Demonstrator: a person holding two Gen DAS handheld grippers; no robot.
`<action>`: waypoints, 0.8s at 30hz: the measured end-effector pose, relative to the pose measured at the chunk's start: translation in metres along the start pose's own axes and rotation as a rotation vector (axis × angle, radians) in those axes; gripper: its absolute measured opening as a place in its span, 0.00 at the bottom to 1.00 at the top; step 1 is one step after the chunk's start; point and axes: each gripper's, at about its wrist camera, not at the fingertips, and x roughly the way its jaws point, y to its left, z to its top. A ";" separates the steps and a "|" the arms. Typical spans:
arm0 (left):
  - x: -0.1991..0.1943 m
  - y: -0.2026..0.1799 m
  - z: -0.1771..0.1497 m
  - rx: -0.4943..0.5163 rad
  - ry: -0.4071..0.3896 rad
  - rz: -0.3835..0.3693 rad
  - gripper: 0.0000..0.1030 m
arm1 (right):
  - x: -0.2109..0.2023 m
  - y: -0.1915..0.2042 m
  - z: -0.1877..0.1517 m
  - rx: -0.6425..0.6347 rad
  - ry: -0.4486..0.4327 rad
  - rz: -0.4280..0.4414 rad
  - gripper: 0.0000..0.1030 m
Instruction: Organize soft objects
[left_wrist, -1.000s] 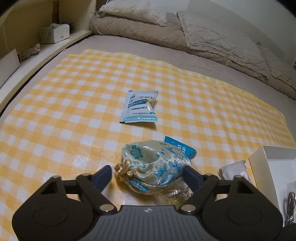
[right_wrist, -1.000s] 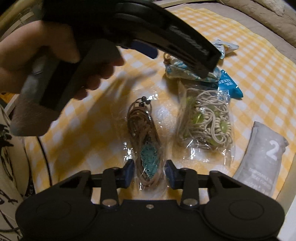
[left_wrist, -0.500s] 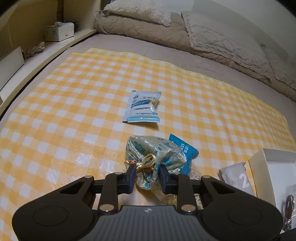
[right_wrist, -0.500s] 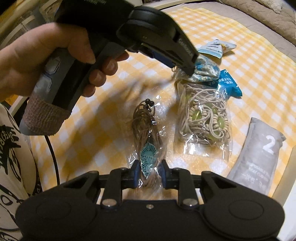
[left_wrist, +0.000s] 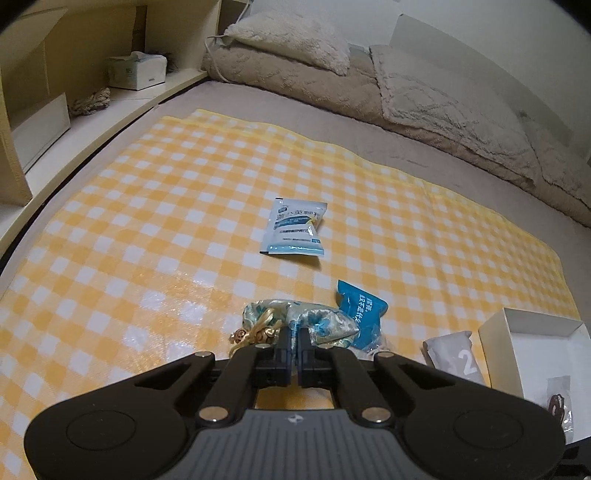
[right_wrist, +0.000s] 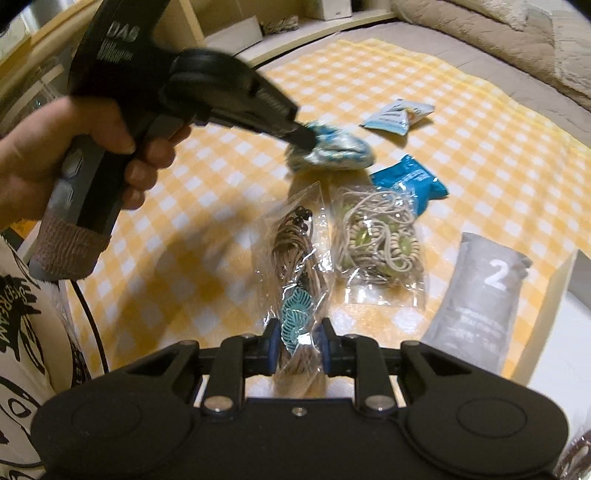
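Note:
My left gripper (left_wrist: 294, 338) is shut on a silky blue-and-gold drawstring pouch (left_wrist: 317, 321) and holds it lifted above the yellow checked cloth (left_wrist: 147, 229); the pouch also shows blurred in the right wrist view (right_wrist: 332, 147). My right gripper (right_wrist: 297, 341) is shut on a clear bag of brown cord with a teal leaf charm (right_wrist: 295, 273). Beside it lie a clear bag of beige cord (right_wrist: 376, 240), a blue packet (right_wrist: 410, 181), a grey pack marked 2 (right_wrist: 480, 295) and a white-blue sachet (left_wrist: 297, 230).
A white open box (left_wrist: 535, 354) stands at the right, holding a small bagged item. Beige bedding (left_wrist: 406, 92) lies along the far side. A shelf with a tissue box (left_wrist: 136, 70) runs along the left. The person's left hand (right_wrist: 92, 147) holds the other gripper.
My left gripper has shut fully on the pouch and lifted it off the cloth. My right gripper stays shut on the cord bag, pulled slightly back.

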 end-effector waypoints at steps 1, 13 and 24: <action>-0.003 0.000 0.000 -0.001 -0.004 -0.001 0.02 | -0.004 -0.001 -0.002 0.007 -0.007 -0.003 0.22; -0.016 -0.003 -0.021 0.088 0.104 -0.008 0.05 | -0.034 -0.014 -0.018 0.114 -0.053 -0.032 0.22; 0.010 -0.005 -0.031 0.166 0.117 0.042 0.82 | -0.038 -0.018 -0.029 0.138 -0.031 -0.039 0.22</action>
